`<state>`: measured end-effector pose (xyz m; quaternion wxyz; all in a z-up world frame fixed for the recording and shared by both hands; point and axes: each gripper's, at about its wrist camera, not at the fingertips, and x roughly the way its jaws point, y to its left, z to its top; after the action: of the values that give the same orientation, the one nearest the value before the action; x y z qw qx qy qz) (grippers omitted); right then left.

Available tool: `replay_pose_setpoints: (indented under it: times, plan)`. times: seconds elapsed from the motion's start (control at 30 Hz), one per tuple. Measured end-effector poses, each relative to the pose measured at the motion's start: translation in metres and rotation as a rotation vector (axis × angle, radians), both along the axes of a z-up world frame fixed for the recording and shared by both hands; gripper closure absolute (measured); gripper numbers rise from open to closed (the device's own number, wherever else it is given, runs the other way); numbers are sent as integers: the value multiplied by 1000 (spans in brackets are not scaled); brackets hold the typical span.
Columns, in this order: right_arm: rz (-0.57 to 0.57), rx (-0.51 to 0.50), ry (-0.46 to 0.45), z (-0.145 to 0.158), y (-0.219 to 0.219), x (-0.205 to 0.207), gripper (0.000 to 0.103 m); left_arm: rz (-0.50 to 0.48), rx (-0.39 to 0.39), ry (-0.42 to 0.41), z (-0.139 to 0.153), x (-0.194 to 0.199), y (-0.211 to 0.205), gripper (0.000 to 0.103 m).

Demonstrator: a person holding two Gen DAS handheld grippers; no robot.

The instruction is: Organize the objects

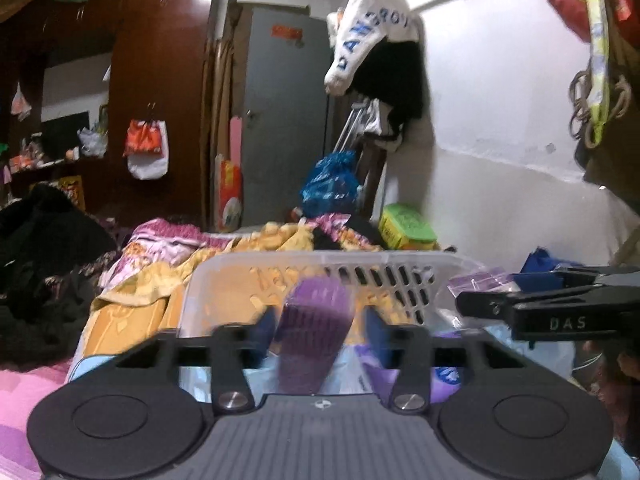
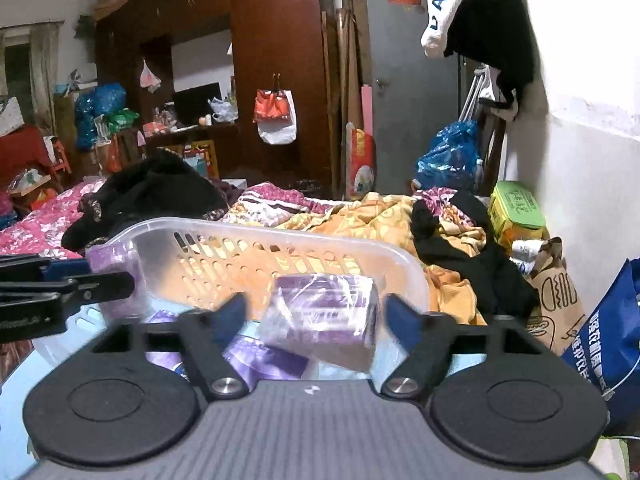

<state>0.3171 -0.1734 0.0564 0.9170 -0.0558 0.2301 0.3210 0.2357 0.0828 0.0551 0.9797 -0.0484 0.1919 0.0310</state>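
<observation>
A clear plastic basket (image 1: pixel 320 258) with a slotted wall lies on the bed; it also shows in the right wrist view (image 2: pixel 256 236). Several purple packets lie in and before it. My left gripper (image 1: pixel 320 326) stands open around a blurred purple packet (image 1: pixel 314 328), with a gap at each finger. My right gripper (image 2: pixel 314 312) stands open around a purple wrapped packet (image 2: pixel 320 312), fingers apart from it. The right gripper also shows in the left wrist view (image 1: pixel 480 304), beside a purple packet (image 1: pixel 478 280). The left gripper shows in the right wrist view (image 2: pixel 112 284).
An orange blanket (image 2: pixel 384 216) and black clothes (image 2: pixel 152 196) cover the bed. A green and yellow box (image 2: pixel 518 210), a brown paper bag (image 2: pixel 556 292) and a blue bag (image 2: pixel 608 328) stand by the white wall at right. A blue plastic bag (image 1: pixel 332 180) sits behind.
</observation>
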Motion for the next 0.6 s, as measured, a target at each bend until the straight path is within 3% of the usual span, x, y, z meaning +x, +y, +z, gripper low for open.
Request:
replay_pose_setpoints:
  times: [0.03, 0.17, 0.27, 0.43, 0.6]
  plan:
    - [-7, 13, -23, 2, -2, -3, 0, 0, 0, -16, 2, 0, 0, 15]
    - [-19, 58, -33, 10, -17, -9, 0, 2, 24, -72, 7, -20, -6, 14]
    - [3, 143, -57, 8, -45, -37, 0, -41, 21, -109, 5, -56, -7, 14]
    - [111, 335, 22, -40, -99, -108, 0, -96, 21, -125, -21, -120, -8, 14]
    - [188, 423, 74, -91, -105, -149, 0, -92, 9, -112, -54, -148, 2, 14]
